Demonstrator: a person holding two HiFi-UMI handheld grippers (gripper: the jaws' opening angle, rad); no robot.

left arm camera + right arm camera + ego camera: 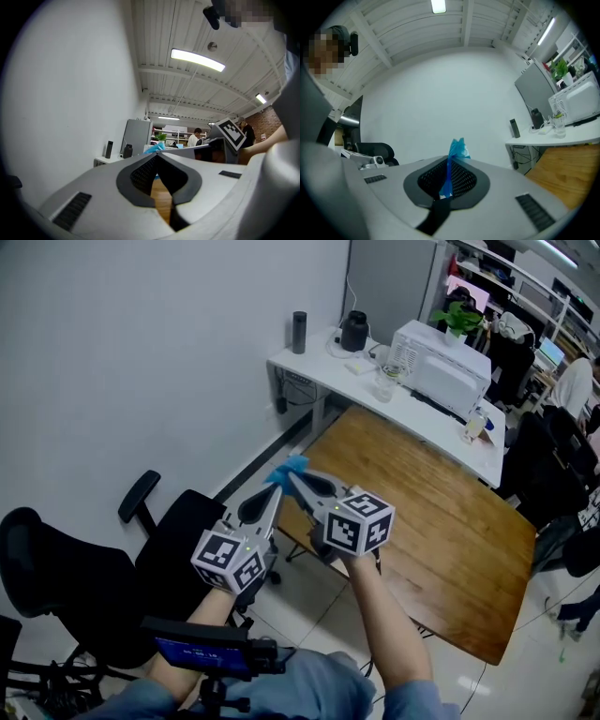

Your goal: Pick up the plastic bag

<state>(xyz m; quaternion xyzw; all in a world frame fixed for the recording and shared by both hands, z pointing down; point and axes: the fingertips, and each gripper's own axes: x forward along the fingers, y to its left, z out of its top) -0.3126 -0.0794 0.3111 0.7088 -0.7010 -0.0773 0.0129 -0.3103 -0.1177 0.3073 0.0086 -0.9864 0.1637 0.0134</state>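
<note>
A small crumpled blue plastic bag (pixel 289 469) is held up in the air in front of me, above the floor beside the wooden table. My right gripper (pixel 293 477) is shut on it. In the right gripper view a blue strip runs between the pads and a tuft of the bag (pixel 457 149) sticks out past the tips of the right gripper (pixel 452 158). My left gripper (pixel 277 487) meets it tip to tip. Its jaws are closed in the left gripper view, with the bag (pixel 156 148) showing right at the tips of the left gripper (pixel 157 155) and a blue speck between the pads.
A wooden table (pixel 441 521) lies to the right below the grippers. Behind it a white desk (pixel 323 367) carries a white appliance (pixel 441 360), a black kettle (pixel 353 331) and a dark cylinder (pixel 299 332). A black office chair (pixel 84 587) stands at the left.
</note>
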